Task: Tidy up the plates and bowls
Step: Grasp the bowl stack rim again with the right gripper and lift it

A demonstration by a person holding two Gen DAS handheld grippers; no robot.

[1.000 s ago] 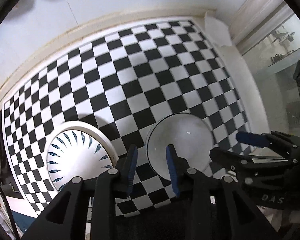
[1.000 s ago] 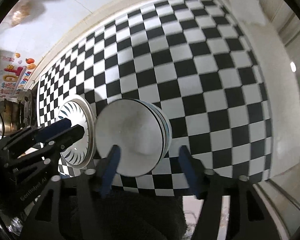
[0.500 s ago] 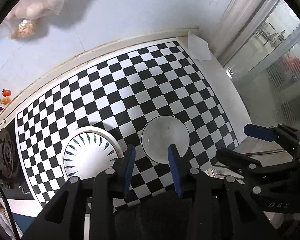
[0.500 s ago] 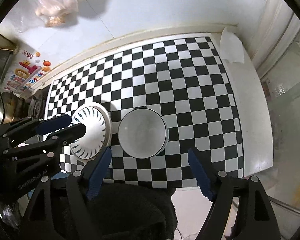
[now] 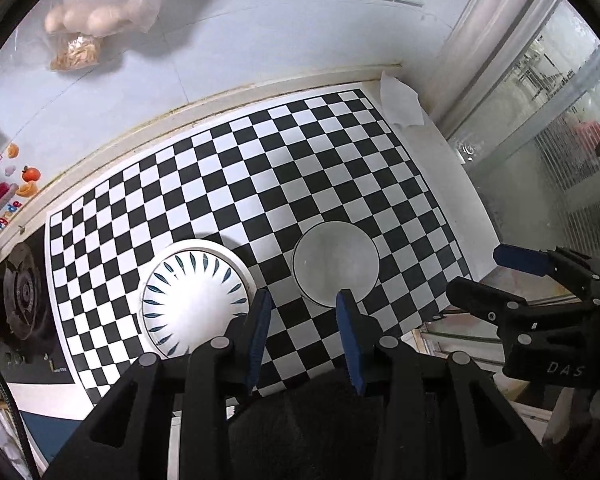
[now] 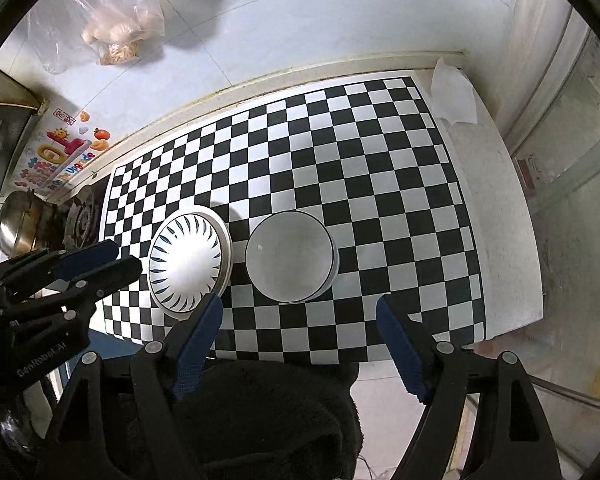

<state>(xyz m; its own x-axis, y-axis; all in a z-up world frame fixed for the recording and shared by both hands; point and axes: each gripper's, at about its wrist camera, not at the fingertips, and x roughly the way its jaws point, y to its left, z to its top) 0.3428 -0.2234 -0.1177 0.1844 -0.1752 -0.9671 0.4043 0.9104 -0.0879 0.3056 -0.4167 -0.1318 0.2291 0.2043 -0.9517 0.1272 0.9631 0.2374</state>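
Observation:
A white plate with blue leaf marks (image 5: 192, 300) (image 6: 186, 260) lies on the checkered mat (image 5: 260, 184) at the left. A plain white bowl (image 5: 336, 264) (image 6: 290, 256) sits just to its right, apart from it. My left gripper (image 5: 302, 300) hangs high above the gap between them, its jaws a little apart with nothing between them. My right gripper (image 6: 299, 302) hovers above the bowl's near side, jaws wide and empty. Each gripper shows in the other's view: the right gripper (image 5: 476, 270) at the right edge, the left gripper (image 6: 126, 258) beside the plate.
A gas burner (image 5: 24, 292) and a steel pot (image 6: 18, 224) stand left of the mat. A white paper (image 5: 400, 100) lies at the counter's far right corner. Plastic bags (image 5: 100, 12) hang on the wall. A glass door (image 5: 540, 160) stands to the right. The counter's front edge is just below the grippers.
Both grippers have risen well above the counter, so the plate and bowl look smaller. The right gripper's jaws have spread wider. Plate and bowl have not moved.

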